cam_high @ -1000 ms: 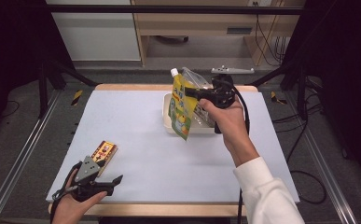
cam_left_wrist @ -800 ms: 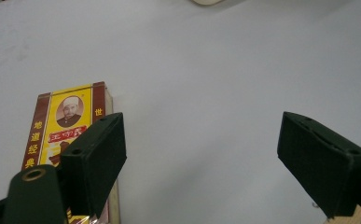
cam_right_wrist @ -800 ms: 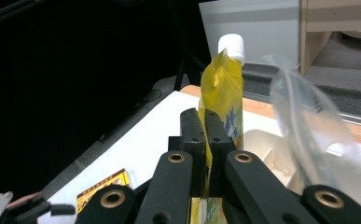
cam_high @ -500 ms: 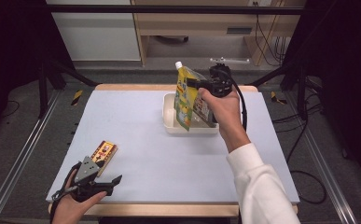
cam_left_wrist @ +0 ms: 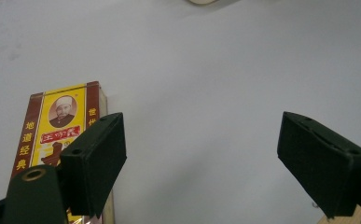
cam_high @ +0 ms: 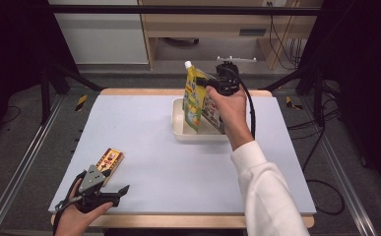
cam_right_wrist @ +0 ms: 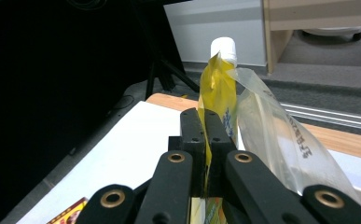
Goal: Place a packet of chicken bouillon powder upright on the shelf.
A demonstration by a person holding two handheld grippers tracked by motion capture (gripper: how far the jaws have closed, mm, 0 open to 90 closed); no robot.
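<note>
Left gripper (cam_high: 110, 192) at about seven o'clock on the table (cam_high: 143, 142), near the front edge, held low in a hand (cam_high: 77, 216); jaws spread wide, nothing between them, bare tabletop in the gap. Just beyond it, toward eleven o'clock from the jaw tips, a small box (cam_high: 109, 160) with a yellow and red-brown label, flat on the surface; in the left gripper view the box (cam_left_wrist: 59, 123) partly behind the left-hand jaw, whether touching it not clear.

Farther right, at about one o'clock on the table, a shallow white tray (cam_high: 179, 129). Above its far side, a yellow pouch (cam_high: 193, 101) with a white cap, upright, lower end down inside the tray; contact with the tray floor not clear. A second, clear bag (cam_high: 211, 110) right beside it at three o'clock.

Right gripper (cam_high: 205, 83) pressed together on the upper edge of the yellow pouch (cam_right_wrist: 218, 100), pinching it just below the cap; clear bag (cam_right_wrist: 281, 140) hanging alongside the jaws.
</note>
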